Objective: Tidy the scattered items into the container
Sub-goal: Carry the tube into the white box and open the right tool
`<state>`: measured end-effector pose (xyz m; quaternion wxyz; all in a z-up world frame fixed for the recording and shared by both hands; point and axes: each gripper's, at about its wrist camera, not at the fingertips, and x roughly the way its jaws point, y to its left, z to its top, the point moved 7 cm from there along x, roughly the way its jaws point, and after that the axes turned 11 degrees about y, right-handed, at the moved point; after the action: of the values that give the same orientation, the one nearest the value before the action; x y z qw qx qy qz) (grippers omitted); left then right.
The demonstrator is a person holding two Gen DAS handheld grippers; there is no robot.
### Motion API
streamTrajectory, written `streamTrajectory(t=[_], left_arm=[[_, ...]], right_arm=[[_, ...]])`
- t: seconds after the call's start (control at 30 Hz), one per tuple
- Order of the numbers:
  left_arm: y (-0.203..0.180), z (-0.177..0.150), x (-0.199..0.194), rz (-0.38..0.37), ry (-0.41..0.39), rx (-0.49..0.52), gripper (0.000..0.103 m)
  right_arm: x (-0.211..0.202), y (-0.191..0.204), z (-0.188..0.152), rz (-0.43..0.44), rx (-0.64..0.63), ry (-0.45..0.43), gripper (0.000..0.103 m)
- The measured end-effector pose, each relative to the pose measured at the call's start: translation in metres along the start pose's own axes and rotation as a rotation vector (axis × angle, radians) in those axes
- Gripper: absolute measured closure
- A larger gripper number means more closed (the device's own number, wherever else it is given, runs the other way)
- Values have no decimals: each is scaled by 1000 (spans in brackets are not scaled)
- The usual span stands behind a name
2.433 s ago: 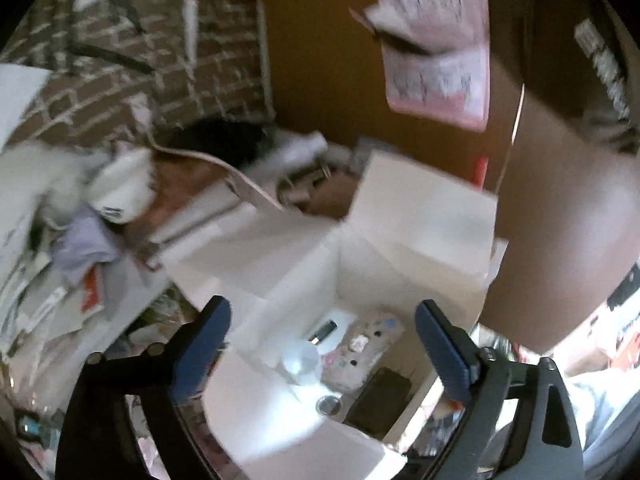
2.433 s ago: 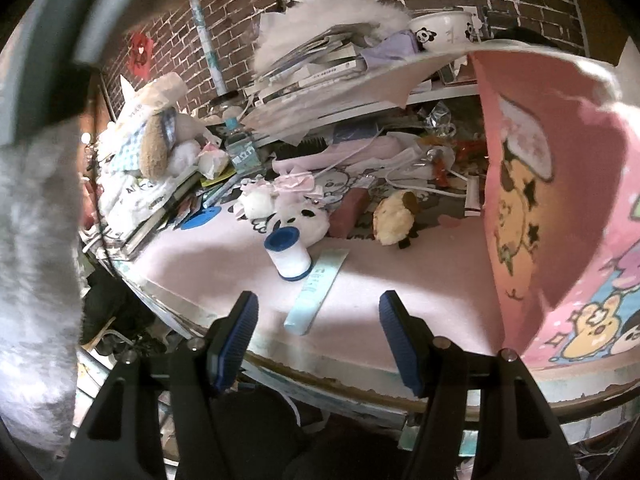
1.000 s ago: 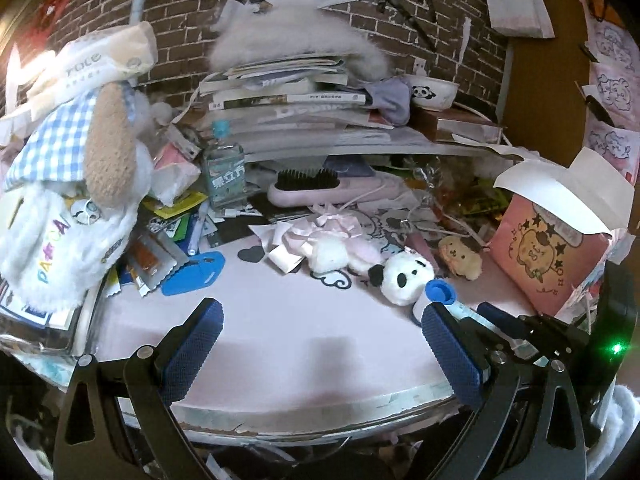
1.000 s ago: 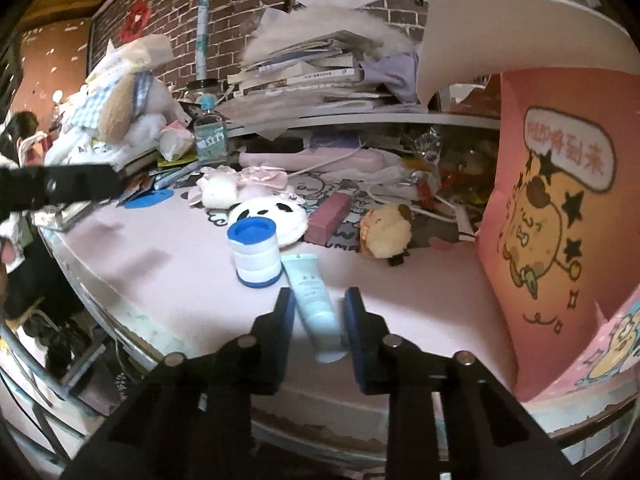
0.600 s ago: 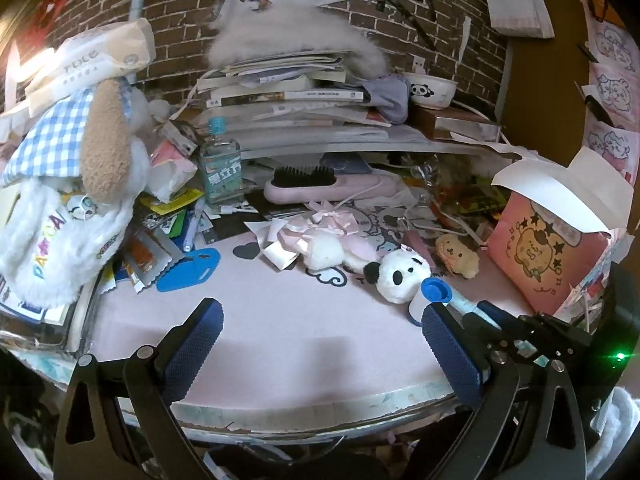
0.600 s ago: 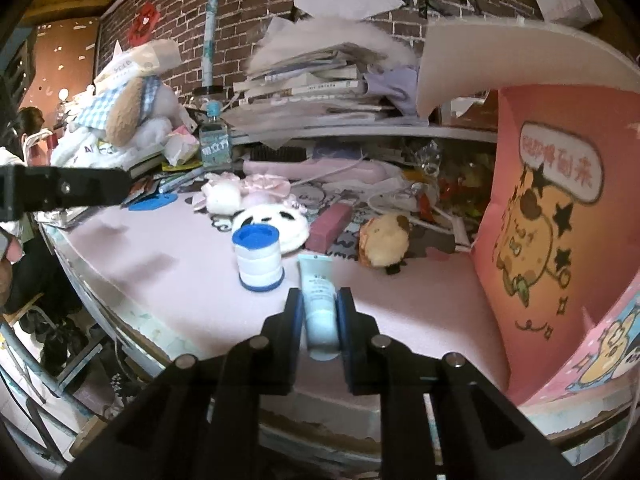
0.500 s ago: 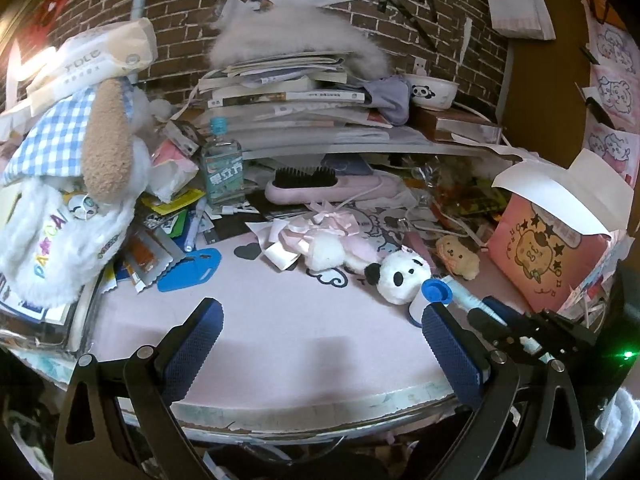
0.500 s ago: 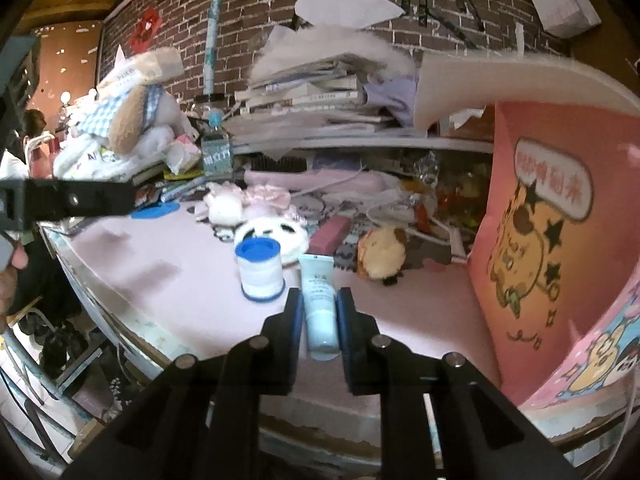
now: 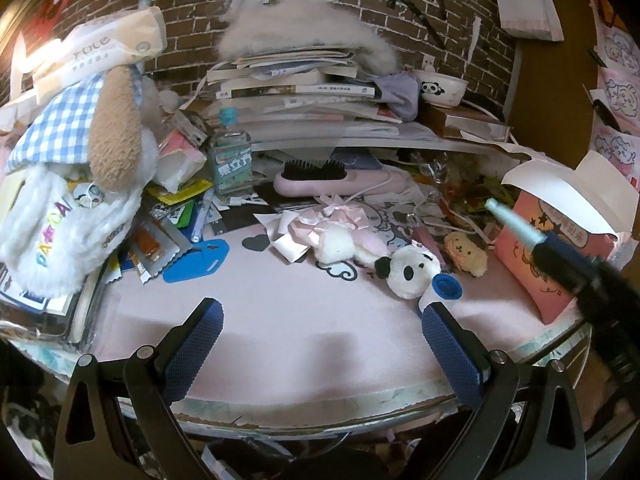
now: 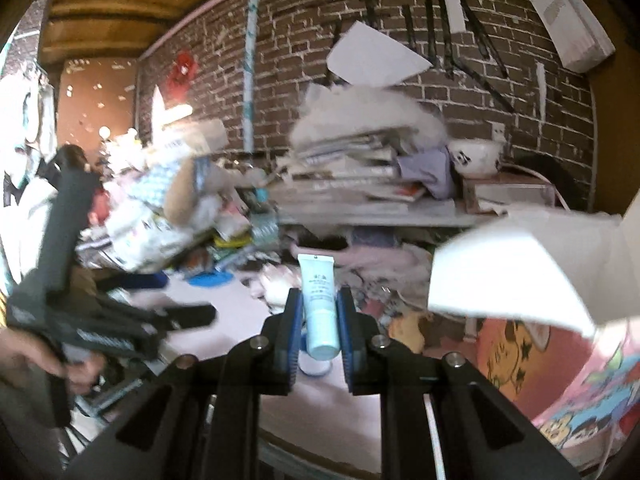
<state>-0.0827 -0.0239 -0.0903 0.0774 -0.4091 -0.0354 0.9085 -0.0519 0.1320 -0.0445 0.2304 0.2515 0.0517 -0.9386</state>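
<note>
Carry step: tube lifted, bound for the pink box.
Right gripper (image 10: 319, 334) was clamped on the pale blue tube (image 10: 319, 304), raised clear of the counter (image 9: 320, 344), tube pointing up-forward; next it likely needed swinging right over the open pink box (image 10: 532, 280) and releasing. Left gripper (image 9: 320, 354) hovered wide open, empty, low at the counter edge.

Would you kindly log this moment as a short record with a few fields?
right claw: shut on the pale blue tube, lifted off the table
left claw: open, holding nothing, over the pink table
container: pink cartoon box, flaps open, at the table's right
still out: panda plush, blue-capped jar
</note>
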Motion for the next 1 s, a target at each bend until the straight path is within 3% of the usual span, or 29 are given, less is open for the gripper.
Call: streamTrajectory(t=[0.2, 0.43, 0.73, 1.0], left_arm=[[-2, 1, -1, -3, -2, 7, 3], [-8, 2, 1, -8, 2, 17, 3], [-18, 6, 5, -17, 1, 30, 3], [-22, 10, 13, -3, 8, 34, 3]], right_arm=[[-11, -1, 19, 32, 9, -22, 89], [-22, -19, 35, -9, 23, -28, 89], [-39, -67, 51, -137, 62, -3, 89], [-56, -129, 58, -263, 93, 100, 89]])
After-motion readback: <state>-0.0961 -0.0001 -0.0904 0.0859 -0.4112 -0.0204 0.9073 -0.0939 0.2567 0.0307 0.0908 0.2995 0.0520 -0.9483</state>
